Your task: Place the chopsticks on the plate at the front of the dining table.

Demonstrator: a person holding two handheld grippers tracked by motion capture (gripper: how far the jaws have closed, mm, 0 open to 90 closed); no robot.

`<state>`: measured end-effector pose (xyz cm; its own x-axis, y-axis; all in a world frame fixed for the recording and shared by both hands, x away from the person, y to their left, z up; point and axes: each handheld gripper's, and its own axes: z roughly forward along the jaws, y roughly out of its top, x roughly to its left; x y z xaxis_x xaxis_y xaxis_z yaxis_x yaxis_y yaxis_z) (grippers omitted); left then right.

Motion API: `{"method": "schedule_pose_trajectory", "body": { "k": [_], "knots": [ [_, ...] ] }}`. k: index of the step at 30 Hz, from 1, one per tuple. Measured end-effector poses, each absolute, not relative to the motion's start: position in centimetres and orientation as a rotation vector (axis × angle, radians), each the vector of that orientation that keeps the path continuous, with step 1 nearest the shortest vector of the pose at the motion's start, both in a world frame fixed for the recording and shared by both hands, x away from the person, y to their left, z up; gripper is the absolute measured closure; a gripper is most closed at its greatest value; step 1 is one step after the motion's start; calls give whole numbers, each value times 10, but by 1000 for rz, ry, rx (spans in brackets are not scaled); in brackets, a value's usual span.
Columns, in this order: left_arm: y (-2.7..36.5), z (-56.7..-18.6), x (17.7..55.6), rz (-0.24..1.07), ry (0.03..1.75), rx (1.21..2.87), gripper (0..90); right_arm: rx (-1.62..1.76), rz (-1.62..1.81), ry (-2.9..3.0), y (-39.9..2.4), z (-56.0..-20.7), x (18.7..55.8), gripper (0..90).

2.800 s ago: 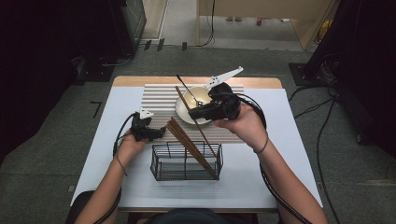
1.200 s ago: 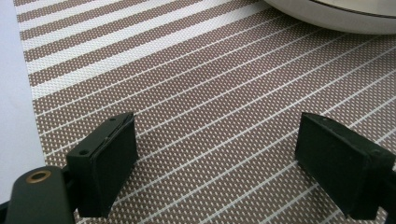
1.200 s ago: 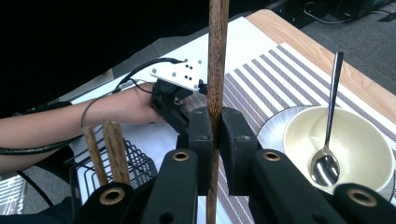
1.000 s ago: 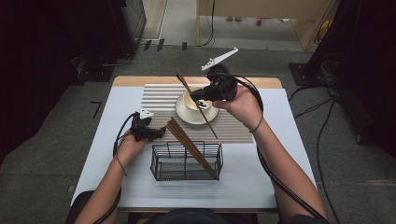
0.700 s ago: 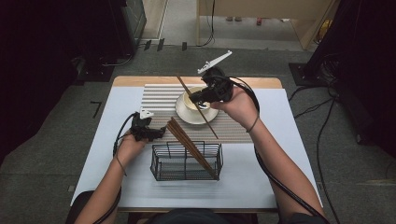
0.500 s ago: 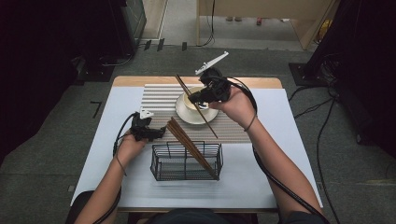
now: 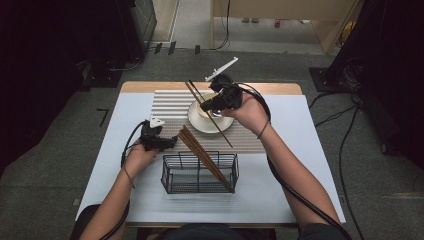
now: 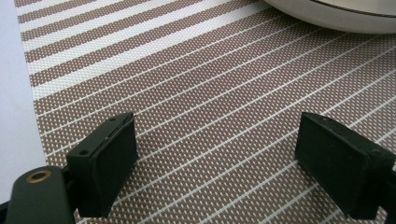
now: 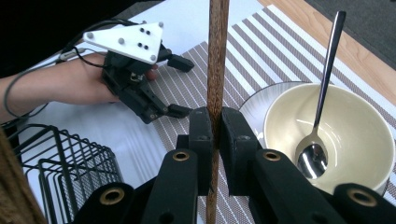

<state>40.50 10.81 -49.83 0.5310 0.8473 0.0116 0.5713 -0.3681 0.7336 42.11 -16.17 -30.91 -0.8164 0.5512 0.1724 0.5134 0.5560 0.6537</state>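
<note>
I worry the chopstick [image 9: 217, 60] could pivot between my right gripper's [image 9: 215, 122] jaws, clamped on its middle, and knock the spoon [image 9: 319, 109] or tip the bowl [image 9: 336, 126] near the table's far edge. My right hand [image 7: 250, 111] hovers over the bowl, wrist bent. My left gripper [image 7: 159, 141] rests on the striped mat [image 8: 210, 98], jaws apart and empty, beside the wire basket [image 7: 199, 172].
</note>
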Motion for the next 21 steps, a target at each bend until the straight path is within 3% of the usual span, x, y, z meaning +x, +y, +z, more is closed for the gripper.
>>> {"method": "schedule_pose_trajectory", "body": {
  "k": [21],
  "knots": [
    [108,-498,404,514,1147,2081,140,944,1039,2753,-153,-326,438,845]
  ]
}}
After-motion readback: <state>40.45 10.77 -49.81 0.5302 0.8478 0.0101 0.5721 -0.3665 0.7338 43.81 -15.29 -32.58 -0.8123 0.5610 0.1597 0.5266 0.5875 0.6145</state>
